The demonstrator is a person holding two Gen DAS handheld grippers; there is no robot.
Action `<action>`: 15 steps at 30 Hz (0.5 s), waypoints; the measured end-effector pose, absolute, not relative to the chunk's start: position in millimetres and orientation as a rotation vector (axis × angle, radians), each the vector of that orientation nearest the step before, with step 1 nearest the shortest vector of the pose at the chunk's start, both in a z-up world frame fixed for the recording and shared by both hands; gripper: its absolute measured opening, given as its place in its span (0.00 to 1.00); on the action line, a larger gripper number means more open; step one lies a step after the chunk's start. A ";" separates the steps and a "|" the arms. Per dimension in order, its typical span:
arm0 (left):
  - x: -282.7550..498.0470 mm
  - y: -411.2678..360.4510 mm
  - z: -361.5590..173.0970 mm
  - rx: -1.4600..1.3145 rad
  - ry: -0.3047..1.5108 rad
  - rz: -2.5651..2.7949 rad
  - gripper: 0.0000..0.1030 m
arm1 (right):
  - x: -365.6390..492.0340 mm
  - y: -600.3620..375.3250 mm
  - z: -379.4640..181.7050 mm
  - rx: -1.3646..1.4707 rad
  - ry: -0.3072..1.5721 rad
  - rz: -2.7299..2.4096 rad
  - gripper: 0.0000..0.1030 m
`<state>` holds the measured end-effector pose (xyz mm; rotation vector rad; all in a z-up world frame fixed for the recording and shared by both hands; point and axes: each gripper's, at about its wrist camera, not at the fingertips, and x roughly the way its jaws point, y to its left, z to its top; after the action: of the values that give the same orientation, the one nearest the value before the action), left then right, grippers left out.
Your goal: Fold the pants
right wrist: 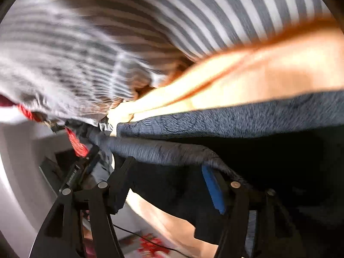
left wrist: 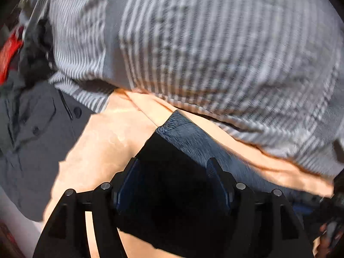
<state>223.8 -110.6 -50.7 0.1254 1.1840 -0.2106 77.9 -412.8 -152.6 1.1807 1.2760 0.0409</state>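
The dark pants (left wrist: 189, 137) lay on the orange counter (left wrist: 103, 142), near the striped cloth (left wrist: 215, 43). The left hand-held gripper (left wrist: 174, 185) and right hand-held gripper (right wrist: 172, 182) stood with jaws apart over them, probably just released; blur hid contact.

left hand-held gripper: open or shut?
Open. The left hand-held gripper has its fingers spread apart over the dark blue pants, pads not pressing on the cloth.

Both views motion-blurred, worst upper half. Hard sunlight, glare on the orange surface (right wrist: 268, 73); deep black shadow lower centre. Fisheye corners dark, curved.
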 end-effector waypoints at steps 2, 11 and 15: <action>210.4 -125.8 -54.1 0.199 1.194 -0.229 0.64 | 72.1 -414.3 -135.0 1.148 1.249 0.021 0.66; 128.8 -193.8 -142.5 0.440 1.290 -0.263 0.68 | 21.3 -367.9 -151.6 1.005 1.446 0.098 0.65; 125.6 -193.4 -132.5 0.440 1.312 -0.268 0.70 | 7.5 -396.3 -154.0 1.092 1.363 0.051 0.58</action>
<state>125.6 -193.4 -132.5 0.4397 1.3120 -0.2678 7.5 -396.3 -154.0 1.0918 1.3634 0.0507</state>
